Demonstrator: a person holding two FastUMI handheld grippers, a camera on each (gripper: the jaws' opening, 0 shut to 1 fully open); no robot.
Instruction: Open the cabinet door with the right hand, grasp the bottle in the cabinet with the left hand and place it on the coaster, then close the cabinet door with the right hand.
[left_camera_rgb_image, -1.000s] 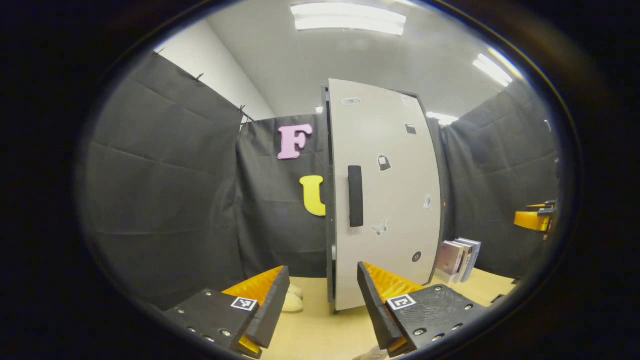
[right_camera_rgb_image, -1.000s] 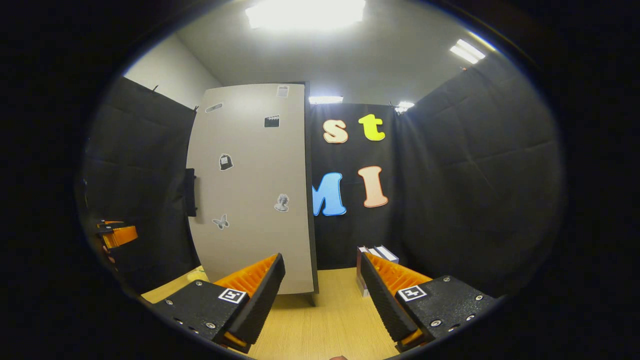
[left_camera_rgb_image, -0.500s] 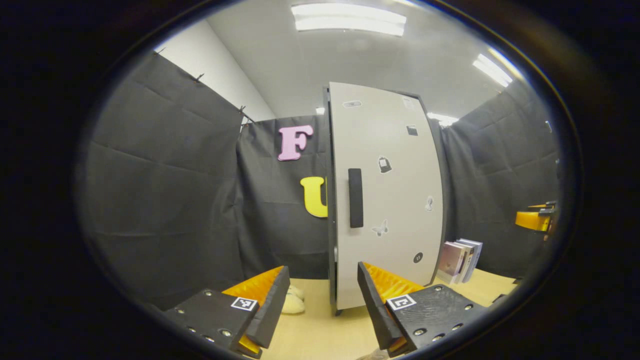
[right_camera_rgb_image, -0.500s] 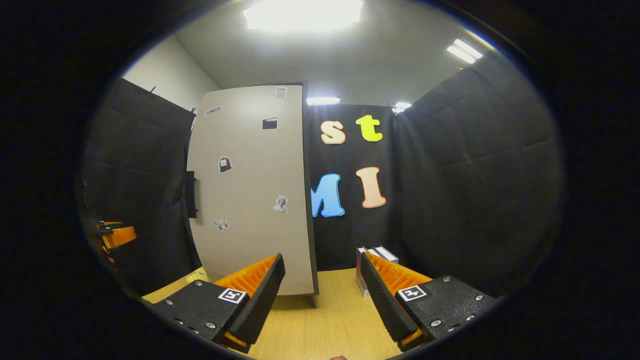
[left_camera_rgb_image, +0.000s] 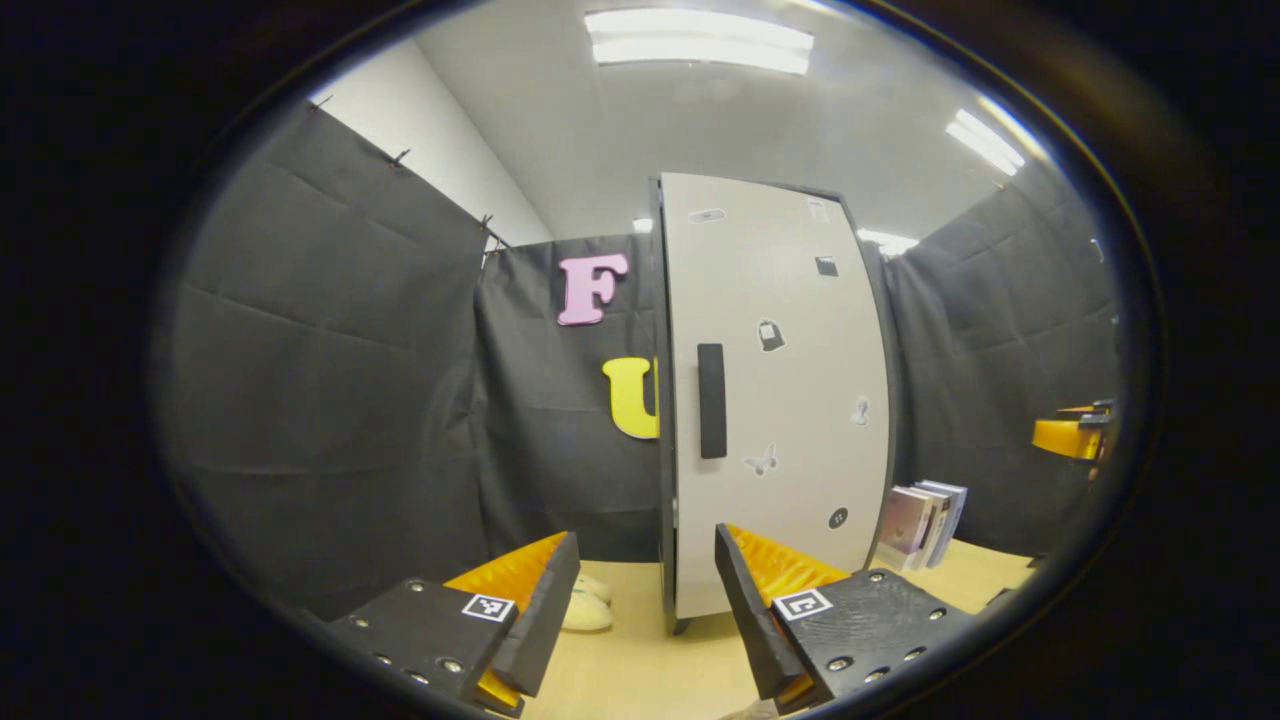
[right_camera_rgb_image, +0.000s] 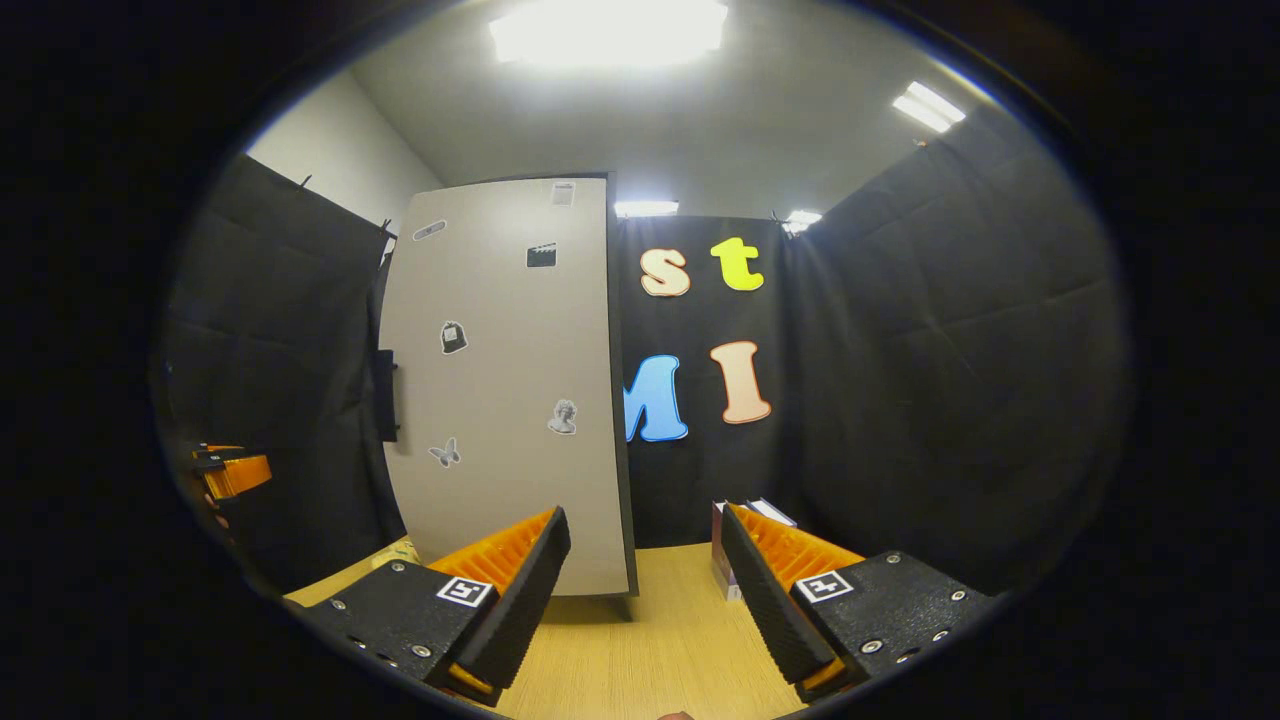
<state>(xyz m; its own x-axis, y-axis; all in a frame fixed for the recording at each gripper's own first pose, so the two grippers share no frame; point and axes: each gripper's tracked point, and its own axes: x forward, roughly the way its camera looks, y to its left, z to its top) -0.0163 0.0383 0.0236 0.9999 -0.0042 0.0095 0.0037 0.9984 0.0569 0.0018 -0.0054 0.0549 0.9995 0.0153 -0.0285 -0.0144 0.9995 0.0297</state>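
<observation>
I hold my right claw (right_camera_rgb_image: 640, 570) wide open and empty, back from the tall pale-grey cabinet door (right_camera_rgb_image: 505, 390), since its black bar handle (left_camera_rgb_image: 711, 400) must be pulled first. My left claw (left_camera_rgb_image: 645, 590) waits open and empty over the light wooden bench (left_camera_rgb_image: 640, 670). The bottle is presumably behind the shut door.

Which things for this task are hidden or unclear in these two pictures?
- Bottle: inside the cabinet, hidden by the shut door in both views.
- Coaster: a pale thing on the table beside the left claw in the left gripper view may be it; partly hidden by a finger, too small to tell.
- Handle: edge-on in the right gripper view, its shape is unclear.
- Books: partly behind the right claw.
</observation>
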